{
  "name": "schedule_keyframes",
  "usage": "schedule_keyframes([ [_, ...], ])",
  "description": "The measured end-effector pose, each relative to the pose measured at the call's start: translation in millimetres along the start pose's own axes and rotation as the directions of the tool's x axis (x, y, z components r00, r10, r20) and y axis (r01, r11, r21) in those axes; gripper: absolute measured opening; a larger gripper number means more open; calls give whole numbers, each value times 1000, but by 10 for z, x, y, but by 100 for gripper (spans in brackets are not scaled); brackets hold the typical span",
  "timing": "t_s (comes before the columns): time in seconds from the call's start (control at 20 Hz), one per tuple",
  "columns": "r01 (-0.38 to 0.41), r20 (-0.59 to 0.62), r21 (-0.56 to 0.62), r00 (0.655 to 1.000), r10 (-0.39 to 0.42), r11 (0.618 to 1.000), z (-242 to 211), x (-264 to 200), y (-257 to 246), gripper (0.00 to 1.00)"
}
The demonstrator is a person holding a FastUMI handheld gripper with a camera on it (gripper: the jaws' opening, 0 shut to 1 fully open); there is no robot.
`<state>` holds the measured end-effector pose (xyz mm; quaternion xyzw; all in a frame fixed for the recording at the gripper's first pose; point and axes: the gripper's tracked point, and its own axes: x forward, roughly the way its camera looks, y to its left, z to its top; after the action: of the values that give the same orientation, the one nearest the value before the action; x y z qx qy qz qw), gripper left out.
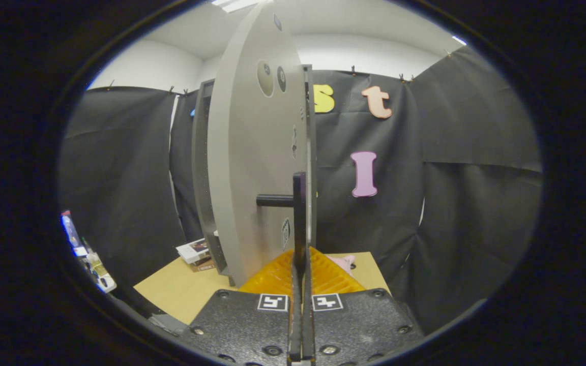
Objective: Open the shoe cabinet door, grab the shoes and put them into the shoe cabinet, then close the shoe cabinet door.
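The gripper (pixel 301 264) has a textured black body with round screws and 2 square black-and-white markers.

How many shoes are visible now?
1: a pink shoe lies on the table beyond the fingers, right of the cabinet door. The gripper grips the handle. Others may be hidden.

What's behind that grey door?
Behind the open door, the cabinet frame shows; its inside is hidden. The gripper is shut on the door handle.
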<state>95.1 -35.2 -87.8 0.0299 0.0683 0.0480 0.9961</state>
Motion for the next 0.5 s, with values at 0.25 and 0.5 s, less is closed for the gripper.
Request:
schedule_keyframes([
  [0.25, 21, 13, 25, 1000, -22, 999, 50, 16, -312, 4],
  [0.5, -6, 10, 16, 1000, 6, 1000, 22, 18, -370, 4],
])
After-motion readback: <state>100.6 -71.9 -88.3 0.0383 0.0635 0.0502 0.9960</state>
